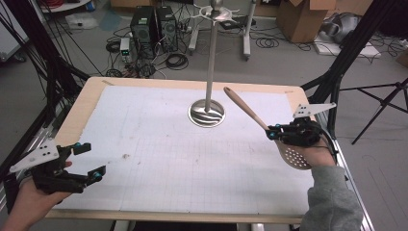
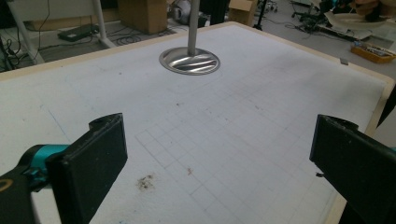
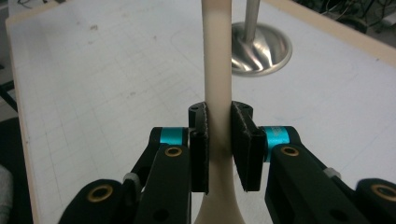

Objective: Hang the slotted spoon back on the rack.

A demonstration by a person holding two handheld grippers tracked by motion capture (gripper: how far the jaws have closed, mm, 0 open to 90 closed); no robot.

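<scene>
Wooden slotted spoon (image 1: 260,123) clamped in your right tongs (image 1: 272,133) at the right side of the bench (image 1: 86,103).

Your right tongs are closed on the spoon's handle just above the perforated bowl, which sits near your hand, while the handle slants up and away toward the far middle. Just beyond its tip stands the steel stand (image 1: 208,113), its round base on the white gridded mat (image 1: 159,144) and its thin pole rising to a hooked top; that pole is the nearest thing in the spoon's way. Your left tongs (image 1: 89,161) hover at the near left, spread wide with nothing between them, well apart from both. Behind the bench, computer towers (image 1: 154,26), cables and cardboard boxes (image 1: 300,17) litter the floor.
</scene>
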